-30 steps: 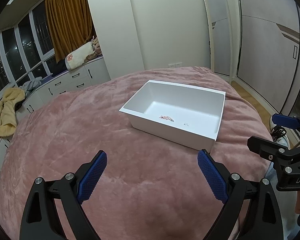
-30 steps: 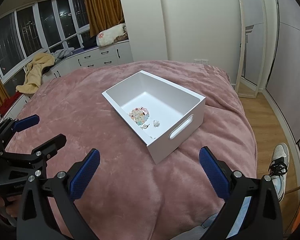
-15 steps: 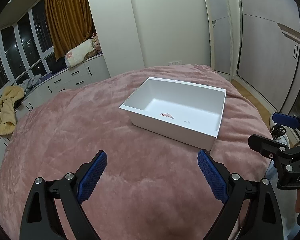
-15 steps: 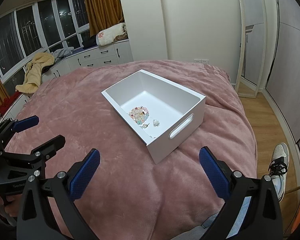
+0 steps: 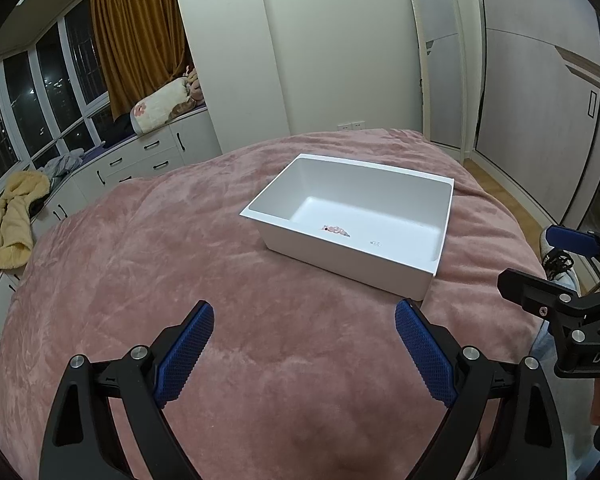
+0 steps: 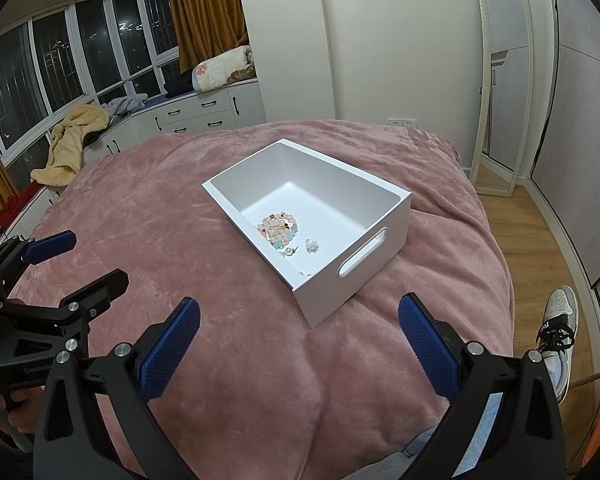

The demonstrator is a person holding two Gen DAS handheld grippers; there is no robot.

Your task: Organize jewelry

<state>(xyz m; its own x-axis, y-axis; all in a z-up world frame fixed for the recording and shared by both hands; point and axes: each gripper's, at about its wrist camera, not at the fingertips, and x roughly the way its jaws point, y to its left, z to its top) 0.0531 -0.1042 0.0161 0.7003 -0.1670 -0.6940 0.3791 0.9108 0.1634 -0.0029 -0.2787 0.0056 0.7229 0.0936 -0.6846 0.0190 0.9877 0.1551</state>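
Note:
A white storage box (image 5: 420,276) with a cut-out handle (image 6: 362,259) sits on the pink bed cover. Inside lie pastel bead bracelets (image 6: 278,230), a pearl earring (image 6: 289,252) and a small white flower piece (image 6: 312,245); the left wrist view shows only the bracelets' top (image 5: 336,230) behind the near wall. My left gripper (image 5: 304,344) is open and empty, held above the cover in front of the box. My right gripper (image 6: 299,338) is open and empty, near the box's handle corner. Each gripper shows at the edge of the other's view.
The pink cover (image 5: 180,260) spreads over the whole bed. White drawers (image 6: 204,114) with a yellow robe (image 6: 70,142) line the window wall at left. A mirror (image 6: 500,80) leans at the right. A sneaker (image 6: 556,336) and wood floor lie right of the bed.
The left wrist view has tilted slightly, so the box sits a little higher in frame. The right gripper's view has barely shifted. Both grippers stay open.

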